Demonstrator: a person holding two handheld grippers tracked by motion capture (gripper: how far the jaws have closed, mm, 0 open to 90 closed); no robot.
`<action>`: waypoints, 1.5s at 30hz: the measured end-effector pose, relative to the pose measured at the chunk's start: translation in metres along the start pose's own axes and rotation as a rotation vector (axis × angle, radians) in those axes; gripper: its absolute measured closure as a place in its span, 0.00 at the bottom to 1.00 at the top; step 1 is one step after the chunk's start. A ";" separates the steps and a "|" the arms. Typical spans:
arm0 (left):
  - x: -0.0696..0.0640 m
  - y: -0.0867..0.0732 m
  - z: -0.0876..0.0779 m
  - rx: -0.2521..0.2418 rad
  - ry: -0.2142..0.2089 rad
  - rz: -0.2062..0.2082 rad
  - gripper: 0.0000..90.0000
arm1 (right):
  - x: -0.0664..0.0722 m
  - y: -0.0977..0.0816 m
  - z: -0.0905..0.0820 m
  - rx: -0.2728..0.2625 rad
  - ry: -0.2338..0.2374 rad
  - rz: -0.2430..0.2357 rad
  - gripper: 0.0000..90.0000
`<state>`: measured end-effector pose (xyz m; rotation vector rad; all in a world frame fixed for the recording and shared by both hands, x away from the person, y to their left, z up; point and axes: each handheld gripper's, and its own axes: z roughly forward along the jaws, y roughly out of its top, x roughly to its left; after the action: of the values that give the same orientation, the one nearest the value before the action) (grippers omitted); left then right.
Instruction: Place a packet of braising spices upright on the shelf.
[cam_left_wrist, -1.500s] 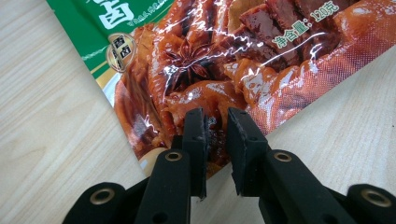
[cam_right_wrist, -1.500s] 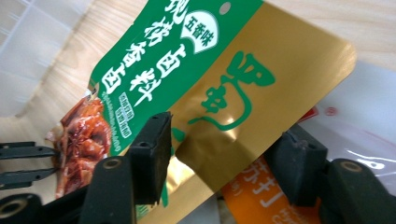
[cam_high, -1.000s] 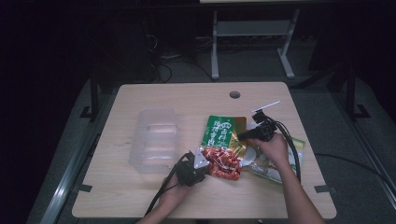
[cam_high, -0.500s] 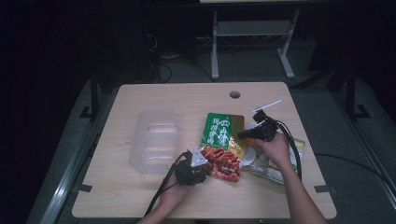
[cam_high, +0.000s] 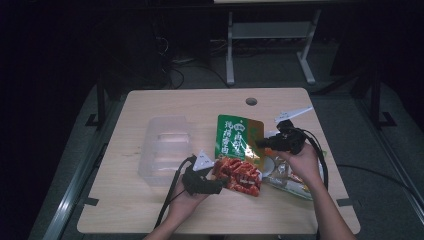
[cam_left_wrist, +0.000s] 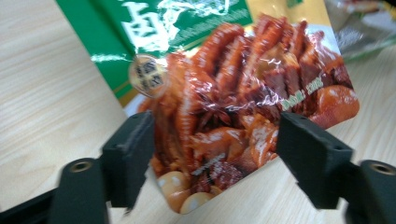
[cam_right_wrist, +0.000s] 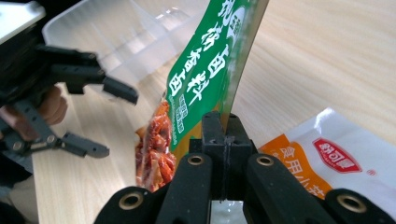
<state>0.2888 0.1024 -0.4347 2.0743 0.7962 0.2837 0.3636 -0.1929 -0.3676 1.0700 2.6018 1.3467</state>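
A green and red snack pouch (cam_high: 236, 155) is seen near the middle of the pale wooden worktop (cam_high: 165, 107), lifted at its right edge so that it stands tilted, its green upper part raised and its red printed lower end close to the worktop surface. The right hand-held gripper (cam_high: 263, 142) is clamped fully onto the pouch's gold-edged side; in the right gripper view the two black jaws are pressed together with the pouch edge (cam_right_wrist: 233, 70) pinched between them. The left hand-held gripper (cam_high: 222, 184) is held at the near left of the pouch, and its jaws have just been opening; in the left gripper view they stand wide apart on either side of the red end of the pouch (cam_left_wrist: 243, 107), with the pouch between them but the pads not pressing on it. A clear plastic container (cam_high: 165, 147) lies on the worktop just to the left of the pouch and the left hand-held gripper. Under and to the right of the right hand, a second packet (cam_high: 290, 180) with orange and white print lies flat on the worktop, partly covered by the hand. A round cable hole (cam_high: 251, 101) is set into the far part of the worktop.
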 end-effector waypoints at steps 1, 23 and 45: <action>0.001 0.002 -0.001 -0.009 -0.013 -0.015 0.28 | 0.002 0.000 -0.003 -0.005 -0.001 -0.015 1.00; 0.021 0.022 0.017 -0.025 -0.140 -0.156 0.25 | 0.033 -0.021 -0.043 -0.105 0.103 -0.245 1.00; 0.019 0.022 0.005 -0.053 -0.233 -0.093 0.92 | 0.030 -0.023 -0.039 -0.095 0.096 -0.221 1.00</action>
<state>0.3155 0.1020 -0.4217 1.9709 0.7320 0.0106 0.3152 -0.2122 -0.3513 0.6985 2.5971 1.4831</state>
